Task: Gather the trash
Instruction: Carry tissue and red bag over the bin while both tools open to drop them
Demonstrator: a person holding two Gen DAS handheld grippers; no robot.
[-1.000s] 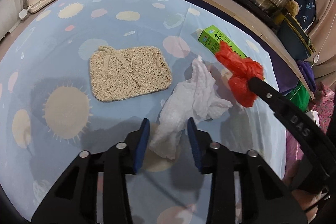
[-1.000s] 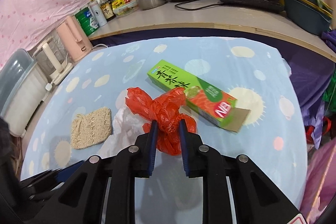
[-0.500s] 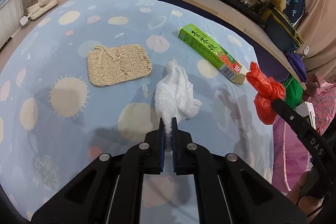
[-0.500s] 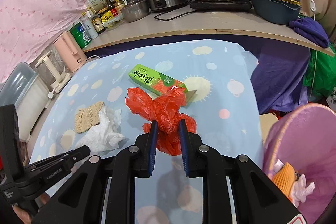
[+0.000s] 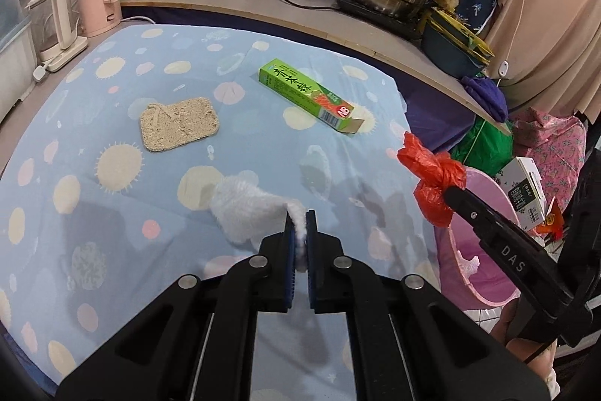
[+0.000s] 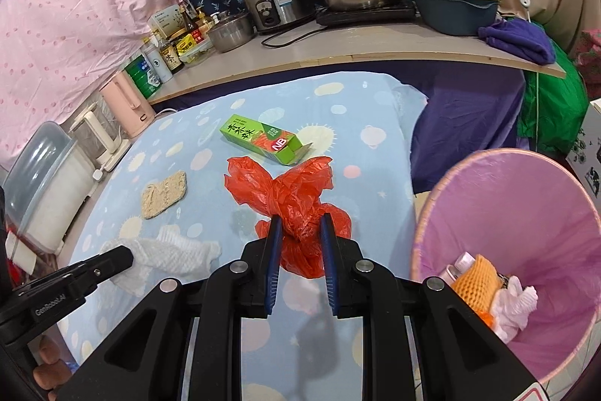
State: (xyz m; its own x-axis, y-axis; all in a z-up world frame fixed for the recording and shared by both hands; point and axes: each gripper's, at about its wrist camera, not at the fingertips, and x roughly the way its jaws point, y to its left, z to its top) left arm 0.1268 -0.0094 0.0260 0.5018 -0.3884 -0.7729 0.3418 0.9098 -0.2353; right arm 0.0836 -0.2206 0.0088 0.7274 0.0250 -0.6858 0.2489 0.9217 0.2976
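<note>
While we hold one gripper in each hand, we note the following, left to right:

Views: only the right wrist camera lets us see into the pink bin (image 6: 443,198), where an orange net (image 6: 477,279) and a pale wad (image 6: 514,303) lie; the left wrist camera shows only part of its rim.
Count: we see one scrub pad (image 5: 178,123), one white tissue (image 5: 248,209), one green box (image 5: 308,94), one red bag (image 5: 435,179), one bin.
Left gripper (image 5: 299,218): we have its fingers nearly together, pinching one end of the tissue; the rest trails left over the blue spotted cloth (image 5: 112,213).
Right gripper (image 6: 298,224): we keep its fingers a narrow way apart, clamped on the crumpled red bag, which sits above the cloth's right edge, beside the bin.
Box: flat on the cloth, beyond both grippers, one end flap open.
</note>
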